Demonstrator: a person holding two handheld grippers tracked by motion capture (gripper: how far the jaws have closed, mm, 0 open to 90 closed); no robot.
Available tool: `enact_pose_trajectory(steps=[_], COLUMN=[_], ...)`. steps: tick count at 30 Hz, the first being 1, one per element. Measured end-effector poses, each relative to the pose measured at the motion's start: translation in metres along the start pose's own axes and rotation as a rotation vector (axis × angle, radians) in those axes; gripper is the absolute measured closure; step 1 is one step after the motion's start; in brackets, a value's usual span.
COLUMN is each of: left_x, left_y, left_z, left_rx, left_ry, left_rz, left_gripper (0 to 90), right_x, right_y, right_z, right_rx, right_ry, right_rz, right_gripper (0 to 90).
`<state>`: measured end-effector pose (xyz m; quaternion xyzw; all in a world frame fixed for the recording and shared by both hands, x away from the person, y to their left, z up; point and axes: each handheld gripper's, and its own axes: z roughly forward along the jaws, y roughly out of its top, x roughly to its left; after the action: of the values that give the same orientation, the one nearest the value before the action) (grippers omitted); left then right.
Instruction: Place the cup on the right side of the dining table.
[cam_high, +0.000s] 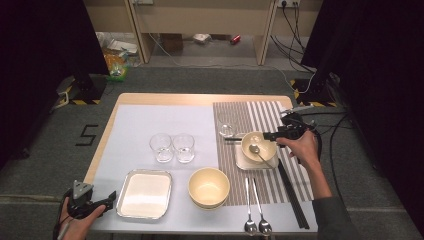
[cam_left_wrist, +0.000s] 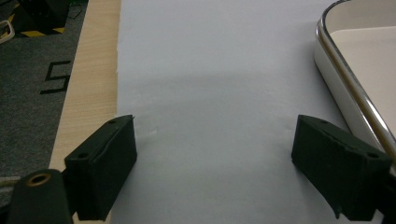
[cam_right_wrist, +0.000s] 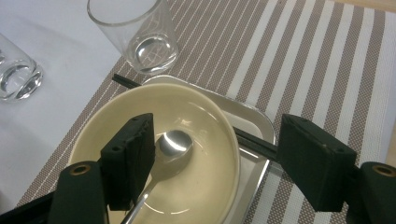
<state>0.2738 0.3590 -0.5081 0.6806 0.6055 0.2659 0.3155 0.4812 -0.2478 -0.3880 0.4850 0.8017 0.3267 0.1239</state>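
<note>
Clearly the right gripper, jaws apart and empty, sits just right of the bowl; the spoon handle slants toward lower right.

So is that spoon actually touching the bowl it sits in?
Touching. The right gripper view shows the spoon lying with its head on the bowl's inner bottom; the high view shows its handle leaning across the rim.

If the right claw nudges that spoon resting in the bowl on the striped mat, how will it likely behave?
The spoon looks like polished metal, so probably stiff and slippery. It lies loose, leaning on the glossy bowl, so it would likely slide or swing along the rim. The right claw, open above, might struggle to pinch its thin handle.
</note>
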Motion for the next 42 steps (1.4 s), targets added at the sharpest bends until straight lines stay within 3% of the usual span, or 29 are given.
enact_pose_trajectory(steps=[19, 42], left_x=[0.000, 0.000], left_y=[0.000, 0.001], left_z=[0.000, 0.000], left_rx=[-0.003, 0.006], left_ry=[0.000, 0.001], left_rz=[0.002, -0.001], left_gripper=[12.9, 12.9], right_x=[-0.022, -0.026], right_y=[-0.035, -0.076], right_z=[-0.019, -0.033], right_rx=[-0.018, -0.019], right_ry=[-0.032, -0.038], right_rz=[0.047, 0.054], right_gripper=[27.7, 27.1])
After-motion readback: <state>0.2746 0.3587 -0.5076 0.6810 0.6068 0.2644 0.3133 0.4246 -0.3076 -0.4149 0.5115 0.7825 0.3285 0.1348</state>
